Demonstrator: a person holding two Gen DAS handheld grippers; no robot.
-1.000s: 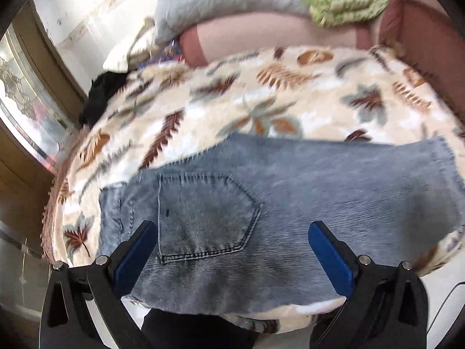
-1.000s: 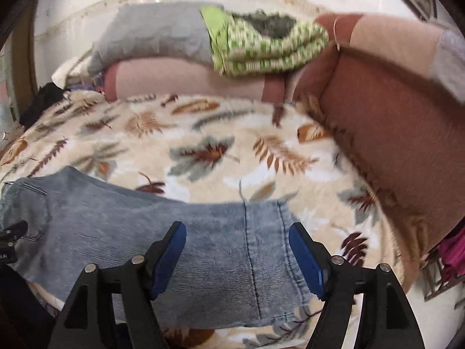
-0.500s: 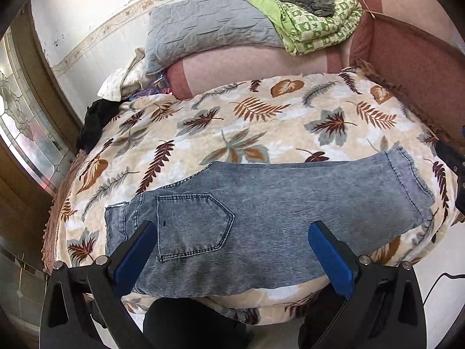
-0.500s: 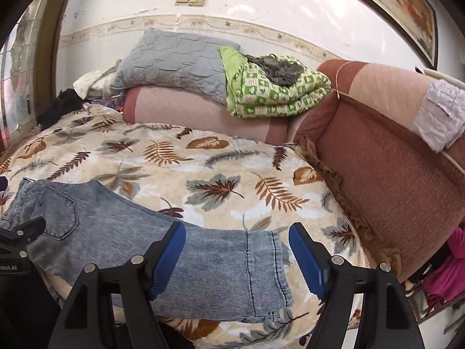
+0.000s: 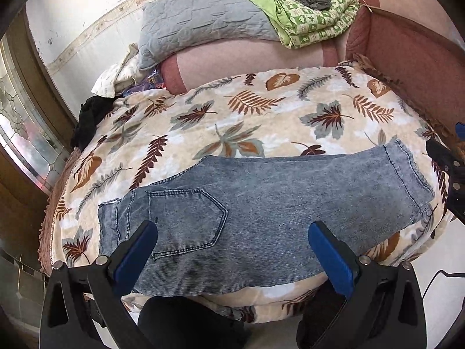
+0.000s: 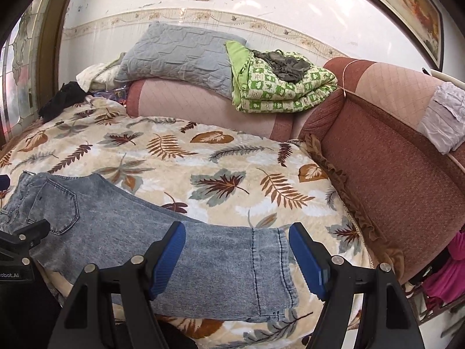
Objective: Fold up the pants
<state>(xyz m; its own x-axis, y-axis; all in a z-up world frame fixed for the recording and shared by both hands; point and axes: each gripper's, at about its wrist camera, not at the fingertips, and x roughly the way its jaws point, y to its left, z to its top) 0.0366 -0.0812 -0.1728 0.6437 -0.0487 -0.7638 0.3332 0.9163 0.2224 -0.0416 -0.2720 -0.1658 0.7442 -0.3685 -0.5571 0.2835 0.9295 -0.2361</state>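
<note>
A pair of grey-blue jeans point(image 5: 261, 203) lies flat along the near edge of a leaf-print blanket point(image 5: 232, 116), folded lengthwise, waist and back pocket point(image 5: 186, 221) at the left, hem at the right. My left gripper point(image 5: 232, 247) is open and empty, above the waist end, near the pocket. My right gripper point(image 6: 237, 250) is open and empty, above the hem end of the jeans point(image 6: 203, 261). Neither touches the cloth.
The blanket point(image 6: 203, 160) covers a sofa seat. A grey pillow point(image 6: 180, 55) and a folded green quilt point(image 6: 279, 87) rest on the back cushion. A red-brown sofa arm point(image 6: 392, 174) rises at the right. Dark clothes point(image 5: 90, 116) lie at the far left.
Both grippers have pulled back and up from the jeans, so more of the sofa and wall shows. The jeans lie still. Both grippers stay open.
</note>
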